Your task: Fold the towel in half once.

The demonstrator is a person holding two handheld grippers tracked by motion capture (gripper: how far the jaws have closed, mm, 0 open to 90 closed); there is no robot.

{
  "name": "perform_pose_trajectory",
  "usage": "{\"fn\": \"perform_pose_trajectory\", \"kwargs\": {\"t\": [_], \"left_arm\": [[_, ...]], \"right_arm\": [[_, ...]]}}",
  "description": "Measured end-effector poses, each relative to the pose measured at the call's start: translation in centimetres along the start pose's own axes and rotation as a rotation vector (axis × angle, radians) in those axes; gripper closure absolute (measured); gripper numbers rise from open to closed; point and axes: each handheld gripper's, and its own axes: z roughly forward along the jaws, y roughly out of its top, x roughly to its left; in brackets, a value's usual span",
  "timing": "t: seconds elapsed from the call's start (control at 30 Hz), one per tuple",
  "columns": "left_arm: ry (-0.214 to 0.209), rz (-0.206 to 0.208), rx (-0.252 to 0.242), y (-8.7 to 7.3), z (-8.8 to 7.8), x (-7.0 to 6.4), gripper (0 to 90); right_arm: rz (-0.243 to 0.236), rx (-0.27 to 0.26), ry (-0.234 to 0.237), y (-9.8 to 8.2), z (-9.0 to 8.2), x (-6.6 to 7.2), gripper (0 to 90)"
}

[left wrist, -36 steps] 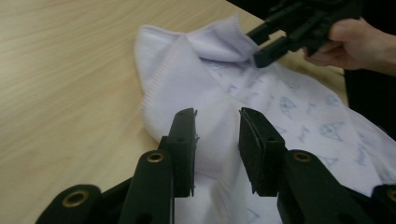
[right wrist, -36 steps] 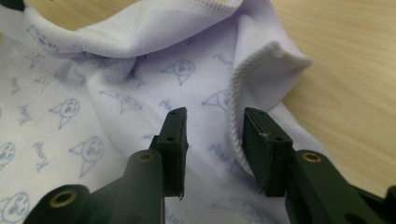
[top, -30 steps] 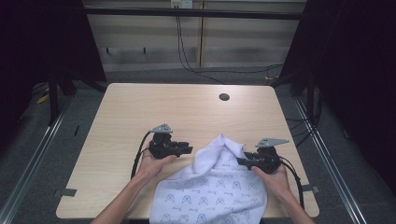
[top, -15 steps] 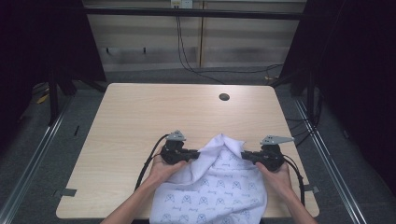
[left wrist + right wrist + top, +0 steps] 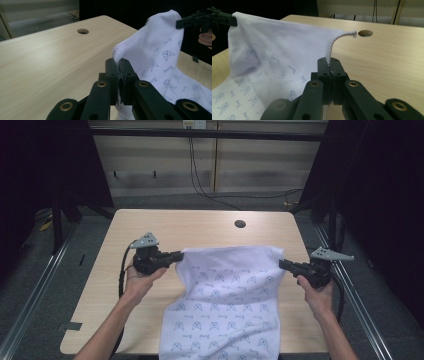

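Above the table (image 5: pixel 150 227), white cloth (image 5: pixel 227 290) stretched between left tool (image 5: pixel 176 255) and right tool (image 5: pixel 283 264), both pinching its corners.

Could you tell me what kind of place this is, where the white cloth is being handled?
Probably a lab or recording workspace rather than a home. A bare wooden table with a cable hole stands between dark curtains, loose cables hang down the back wall, and the cloth is held with handheld grippers instead of fingers.

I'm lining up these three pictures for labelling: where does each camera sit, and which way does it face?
High view: above the near table edge, facing forward and down; forearms, left gripper, right gripper.
Left gripper view: along its shut jaws toward the table hole.
Right gripper view: along its shut jaws, across the table.
Shared: the printed cloth, its far edge stretched between both grippers.
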Motion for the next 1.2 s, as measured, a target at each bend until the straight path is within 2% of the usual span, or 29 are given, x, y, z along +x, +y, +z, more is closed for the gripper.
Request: {"fn": "perform_pose_trajectory", "kwargs": {"t": [0.1,0.2,0.33,0.37,0.4,0.43,0.47,0.5,0.53,0.6,0.73,0.77,0.8,0.9,1.0,1.07,1.13,1.17,1.2], "left_arm": [[0.040,0.021,-0.019,1.2,-1.1,1.1,87.0],[0.071,0.054,-0.009,2.6,-1.2,2.0,86.9],[0.114,0.055,-0.015,4.2,-1.0,3.8,86.1],[0.144,0.054,-0.019,4.6,-1.0,4.4,84.4],[0.187,0.040,-0.030,4.9,-1.0,5.0,80.4],[0.219,0.001,-0.035,5.1,-1.1,5.8,72.2],[0.245,-0.043,-0.041,5.0,-1.4,6.6,65.8],[0.246,-0.069,-0.062,4.8,-1.8,7.1,67.1],[0.230,-0.090,-0.074,4.5,-2.0,7.2,67.2],[0.219,-0.066,-0.046,3.4,-2.0,7.0,67.4],[0.193,-0.060,-0.002,1.4,-1.7,6.9,66.8],[0.188,-0.071,0.003,0.8,-1.6,6.9,66.6],[0.175,-0.083,0.000,0.2,-1.5,6.7,66.3],[0.126,-0.069,0.037,-1.6,-1.2,5.6,65.7],[0.061,-0.045,0.099,-3.9,-0.6,3.9,67.6],[0.015,-0.050,0.132,-5.5,-0.1,2.7,69.5],[-0.031,-0.034,0.187,-7.4,0.5,1.5,71.4],[-0.087,-0.089,0.203,-8.8,0.9,0.9,72.1],[-0.117,-0.119,0.210,-9.7,1.0,0.5,71.0]], "right_arm": [[-0.003,-0.014,-0.004,1.1,0.0,-0.4,88.6],[-0.018,-0.027,-0.005,2.7,0.7,-0.8,88.6],[-0.033,-0.031,-0.019,5.4,2.7,-1.2,88.5],[-0.034,-0.031,-0.021,5.9,3.0,-1.3,88.5],[-0.034,-0.027,-0.028,6.5,3.5,-1.5,88.3],[-0.033,-0.013,-0.026,7.0,4.1,-1.8,85.7],[-0.032,0.012,-0.040,7.4,4.7,-2.1,78.0],[-0.029,0.032,-0.115,7.6,5.1,-2.6,71.4],[-0.017,0.048,-0.129,7.6,5.4,-3.1,66.7],[0.024,0.057,-0.155,7.0,5.4,-4.0,59.1],[0.022,0.096,-0.141,5.3,5.1,-4.4,58.9],[0.019,0.102,-0.131,4.9,4.9,-4.3,58.9],[0.014,0.104,-0.126,4.5,4.7,-4.1,58.7],[0.001,0.120,-0.086,3.3,4.2,-3.1,58.3],[-0.026,0.160,-0.034,1.5,3.7,-1.5,59.2],[-0.039,0.179,-0.003,0.3,3.4,-0.5,60.2],[-0.026,0.195,0.033,-1.0,3.3,0.2,61.9],[-0.024,0.212,0.049,-1.8,3.4,0.5,61.3],[-0.014,0.239,0.053,-3.1,3.5,0.9,59.5]]}}
